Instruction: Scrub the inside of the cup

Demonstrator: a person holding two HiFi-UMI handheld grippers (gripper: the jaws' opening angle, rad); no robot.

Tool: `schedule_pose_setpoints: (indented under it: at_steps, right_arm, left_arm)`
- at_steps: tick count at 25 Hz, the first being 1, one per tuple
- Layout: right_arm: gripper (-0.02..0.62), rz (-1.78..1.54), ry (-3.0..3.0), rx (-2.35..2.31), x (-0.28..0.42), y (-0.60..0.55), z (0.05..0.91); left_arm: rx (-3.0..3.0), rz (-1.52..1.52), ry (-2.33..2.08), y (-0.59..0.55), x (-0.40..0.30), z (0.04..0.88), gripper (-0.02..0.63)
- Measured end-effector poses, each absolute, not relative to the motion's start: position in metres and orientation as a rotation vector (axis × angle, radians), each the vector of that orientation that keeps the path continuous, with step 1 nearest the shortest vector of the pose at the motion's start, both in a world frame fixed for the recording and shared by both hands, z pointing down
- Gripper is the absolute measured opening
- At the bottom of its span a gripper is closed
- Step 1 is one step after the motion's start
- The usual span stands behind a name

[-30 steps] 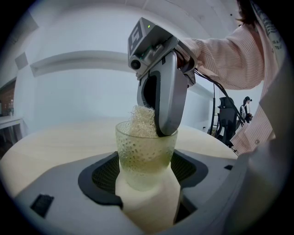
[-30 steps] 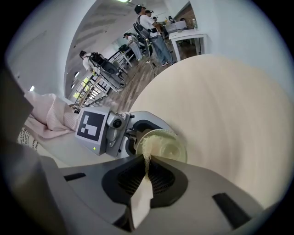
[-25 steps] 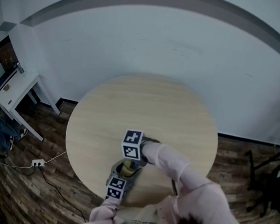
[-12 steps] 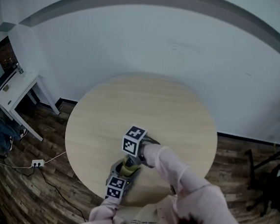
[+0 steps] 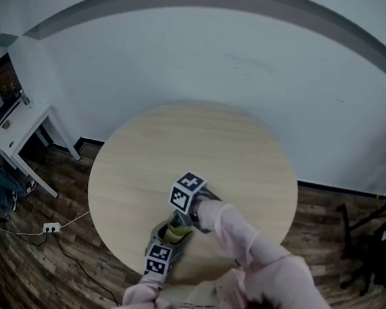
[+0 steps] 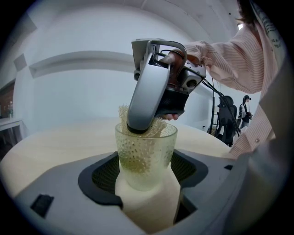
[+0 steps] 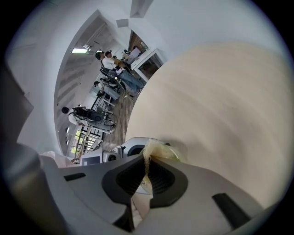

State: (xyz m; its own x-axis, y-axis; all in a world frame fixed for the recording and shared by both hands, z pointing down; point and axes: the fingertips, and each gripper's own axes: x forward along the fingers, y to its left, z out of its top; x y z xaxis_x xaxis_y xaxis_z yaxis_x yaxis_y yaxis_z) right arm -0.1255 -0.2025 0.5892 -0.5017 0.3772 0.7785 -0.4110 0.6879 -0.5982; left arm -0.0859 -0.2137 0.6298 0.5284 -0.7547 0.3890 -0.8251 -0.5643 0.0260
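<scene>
Currently the left gripper (image 6: 146, 176) is gripping the cup (image 6: 146, 156) with its jaws spread wide, their pads pressing on either side of the cup's lower half. The cup, a clear yellowish one with a bumpy wall, is standing upright between those jaws, near the person's edge of the round table (image 5: 200, 151). The right gripper (image 6: 141, 126) is reaching down into the mouth of the cup from above. Its jaws are pressed nearly together and are pinching a pale netted scrubber (image 7: 148, 151), with the tips sitting at the rim. Frayed bits of the scrubber are sticking out over the rim on both sides of the jaws. From the head view, the right gripper (image 5: 178, 222) is angling down over the cup (image 5: 175, 232), and a pink sleeve (image 5: 240, 233) is stretching across the table behind it.
</scene>
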Motion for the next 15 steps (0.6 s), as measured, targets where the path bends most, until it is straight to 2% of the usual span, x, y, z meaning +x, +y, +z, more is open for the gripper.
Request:
schedule_pose_setpoints:
  at_steps: [15]
  right_arm:
    - [0.018,1.084,-1.898,0.150,-0.1236,-0.2115,0.5880]
  left_arm:
    - [2.563,0.500,-1.341,-0.2136,-0.0857,0.6301,0.353]
